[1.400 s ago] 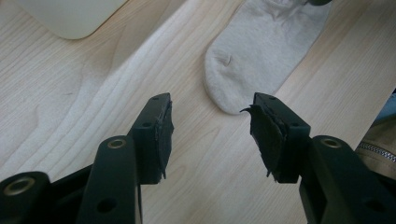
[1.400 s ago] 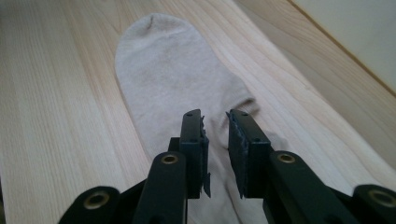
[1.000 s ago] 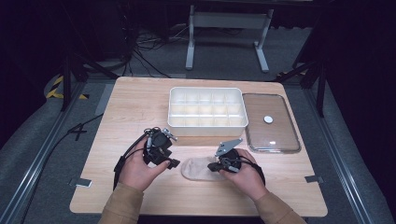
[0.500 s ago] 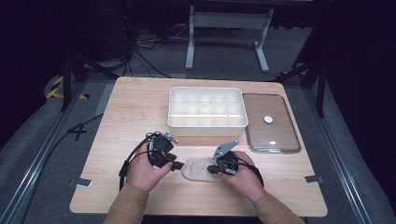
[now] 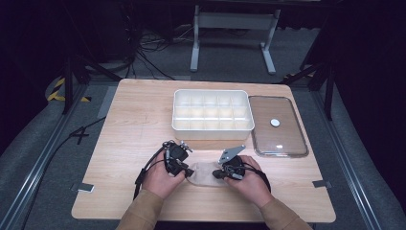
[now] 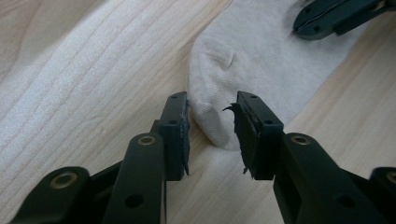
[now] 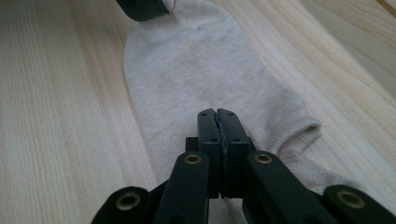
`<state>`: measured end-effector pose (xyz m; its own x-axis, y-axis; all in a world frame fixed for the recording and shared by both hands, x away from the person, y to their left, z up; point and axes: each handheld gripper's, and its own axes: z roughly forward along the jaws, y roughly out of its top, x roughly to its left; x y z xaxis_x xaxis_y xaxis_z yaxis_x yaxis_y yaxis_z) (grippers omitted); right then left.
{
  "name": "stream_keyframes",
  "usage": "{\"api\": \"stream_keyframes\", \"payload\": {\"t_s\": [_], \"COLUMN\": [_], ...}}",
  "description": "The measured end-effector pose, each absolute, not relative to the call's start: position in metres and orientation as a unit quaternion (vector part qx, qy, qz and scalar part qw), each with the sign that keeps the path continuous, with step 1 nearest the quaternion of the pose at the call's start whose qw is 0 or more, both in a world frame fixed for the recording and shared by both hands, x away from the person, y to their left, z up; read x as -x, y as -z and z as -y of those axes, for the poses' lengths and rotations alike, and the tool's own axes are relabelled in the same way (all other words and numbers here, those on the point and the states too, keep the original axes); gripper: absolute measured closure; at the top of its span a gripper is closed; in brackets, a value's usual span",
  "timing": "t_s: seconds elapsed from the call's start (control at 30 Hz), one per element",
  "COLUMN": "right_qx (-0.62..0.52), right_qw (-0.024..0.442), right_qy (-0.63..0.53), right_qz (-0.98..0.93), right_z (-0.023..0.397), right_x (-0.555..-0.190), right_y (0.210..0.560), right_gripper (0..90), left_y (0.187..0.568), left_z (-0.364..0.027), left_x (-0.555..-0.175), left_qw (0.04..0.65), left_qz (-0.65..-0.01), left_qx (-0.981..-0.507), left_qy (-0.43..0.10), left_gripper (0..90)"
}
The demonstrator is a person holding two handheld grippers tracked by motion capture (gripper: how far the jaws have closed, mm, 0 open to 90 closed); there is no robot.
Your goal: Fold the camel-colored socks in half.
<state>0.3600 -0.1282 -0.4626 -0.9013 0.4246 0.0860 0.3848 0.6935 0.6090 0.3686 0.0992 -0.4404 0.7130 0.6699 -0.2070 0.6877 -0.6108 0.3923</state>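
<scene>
A white sock (image 5: 203,173) lies flat on the wooden table between my two grippers. In the left gripper view its toe (image 6: 219,126) sits between the jaws of my left gripper (image 6: 212,121), which have just been closing; the pads stand either side of the toe without squeezing it. My left gripper (image 5: 187,171) is at the sock's left end in the high view. My right gripper (image 7: 218,116) is shut, pinching the fabric near the cuff (image 7: 299,130). It holds the sock's right end (image 5: 216,173) low on the table.
A white compartment box (image 5: 210,92) stands behind the hands at the table's middle. A clear lid (image 5: 287,139) with a white knob lies to its right. Bare wood (image 5: 129,143) spreads left of the hands; the front edge is close under the forearms.
My left hand has come down and to the right onto the sock's toe end, its jaws narrowing around it. The right hand and the sock have stayed put.
</scene>
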Motion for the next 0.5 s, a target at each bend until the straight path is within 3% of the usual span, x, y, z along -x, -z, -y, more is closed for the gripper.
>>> {"api": "stream_keyframes", "payload": {"t_s": [0.5], "right_qx": [-0.219], "right_qw": [0.032], "right_qy": [-0.324], "right_qz": [-0.92], "right_z": [0.1284], "right_x": [-0.3594], "right_y": [0.4627], "right_gripper": [89.9], "left_y": [0.4489], "left_z": [-0.0904], "left_x": [-0.3684], "left_qw": [0.22], "left_qz": [-0.382], "left_qx": [-0.897], "left_qy": [0.018], "left_gripper": [72.7]}}
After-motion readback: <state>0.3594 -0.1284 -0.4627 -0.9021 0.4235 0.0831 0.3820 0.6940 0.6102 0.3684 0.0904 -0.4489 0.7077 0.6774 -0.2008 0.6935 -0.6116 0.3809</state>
